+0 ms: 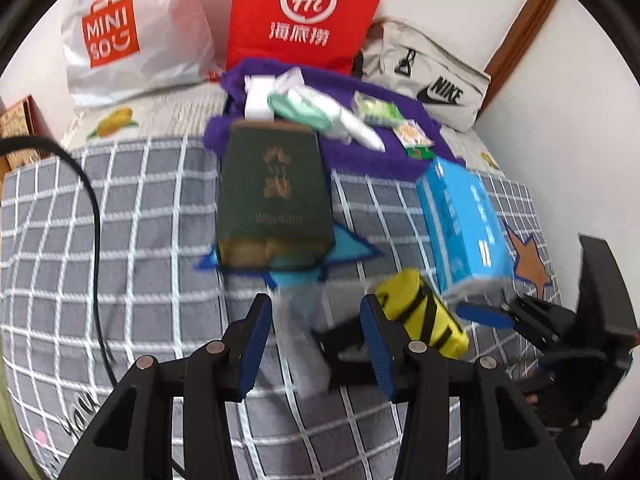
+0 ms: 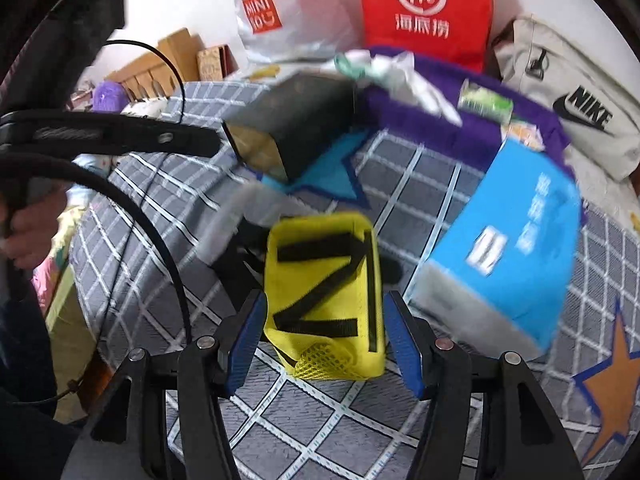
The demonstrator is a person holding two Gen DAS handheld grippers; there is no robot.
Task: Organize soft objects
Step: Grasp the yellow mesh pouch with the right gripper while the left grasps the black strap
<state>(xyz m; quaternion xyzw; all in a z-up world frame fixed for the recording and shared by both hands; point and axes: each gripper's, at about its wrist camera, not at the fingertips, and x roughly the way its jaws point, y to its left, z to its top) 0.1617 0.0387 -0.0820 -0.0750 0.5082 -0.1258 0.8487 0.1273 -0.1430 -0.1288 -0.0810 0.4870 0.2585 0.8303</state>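
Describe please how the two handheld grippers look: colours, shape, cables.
Both the left gripper and right gripper have black angular plastic linkage arms with round silver pivot pins, and flat blue ribbed pads on the fingers. A thin black cable trails beside the left one.

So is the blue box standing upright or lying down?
Lying down: the blue box rests on its long side on the checked bedcover.

In my right view, the pouch (image 2: 326, 300) lies lower centre on the bed (image 2: 420, 184), tissue box (image 2: 508, 248) right, dark box (image 2: 292, 132) above.
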